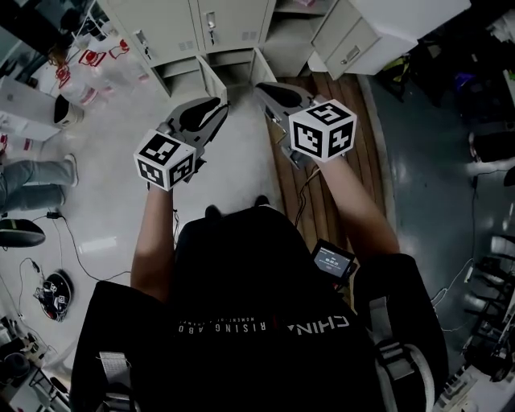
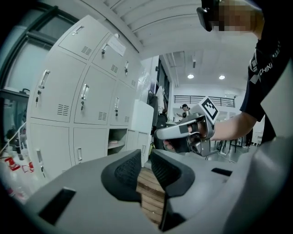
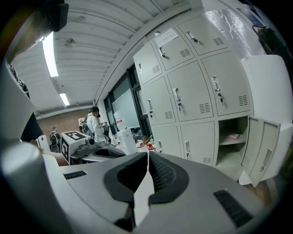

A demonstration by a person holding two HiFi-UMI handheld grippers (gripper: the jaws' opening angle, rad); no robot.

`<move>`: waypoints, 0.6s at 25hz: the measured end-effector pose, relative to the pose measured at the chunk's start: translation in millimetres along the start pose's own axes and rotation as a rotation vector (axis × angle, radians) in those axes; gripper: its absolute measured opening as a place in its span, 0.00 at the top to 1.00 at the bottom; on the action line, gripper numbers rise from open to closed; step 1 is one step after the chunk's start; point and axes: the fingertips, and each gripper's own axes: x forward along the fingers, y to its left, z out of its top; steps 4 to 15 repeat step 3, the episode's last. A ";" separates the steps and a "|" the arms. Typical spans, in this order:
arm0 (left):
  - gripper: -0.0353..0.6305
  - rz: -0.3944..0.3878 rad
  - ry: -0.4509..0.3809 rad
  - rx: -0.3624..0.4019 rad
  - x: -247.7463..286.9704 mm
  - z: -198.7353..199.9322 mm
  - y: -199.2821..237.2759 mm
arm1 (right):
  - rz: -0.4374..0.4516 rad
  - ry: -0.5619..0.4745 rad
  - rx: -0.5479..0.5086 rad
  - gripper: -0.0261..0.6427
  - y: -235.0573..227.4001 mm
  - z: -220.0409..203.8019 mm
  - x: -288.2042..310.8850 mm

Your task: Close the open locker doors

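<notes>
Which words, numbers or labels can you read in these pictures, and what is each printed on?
"RISING": black shirt, head view.
"CHINA": same shirt, beside it, letters reversed.
Smaller line above them: blurred.
"CHIN", cut off: shirt sleeve, left gripper view.
Paper label on top locker: too small to read.
Right marker cube, left marker cube: patterns only.

From above, a left gripper (image 1: 214,106) and a right gripper (image 1: 262,88), each topped by a marker cube (image 1: 165,159), are held out side by side by a person in a black shirt (image 1: 257,322) and pointed toward a bank of pale lockers (image 1: 221,24). Two bottom doors (image 1: 212,80) are seen standing open just beyond the tips. A slatted wooden platform (image 1: 366,145) is seen beneath the right arm, and cables (image 1: 76,241) are strewn across the white floor (image 1: 121,121).
</notes>
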 end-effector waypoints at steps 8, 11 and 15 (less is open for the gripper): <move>0.87 0.004 -0.021 0.002 -0.9 2.9 6.3 | -0.007 -0.003 -0.009 0.91 0.3 0.7 3.4; 0.87 0.004 -0.021 0.002 -0.9 2.9 6.3 | -0.007 -0.003 -0.009 0.91 0.3 0.7 3.4; 0.87 0.004 -0.021 0.002 -0.9 2.9 6.3 | -0.007 -0.003 -0.009 0.91 0.3 0.7 3.4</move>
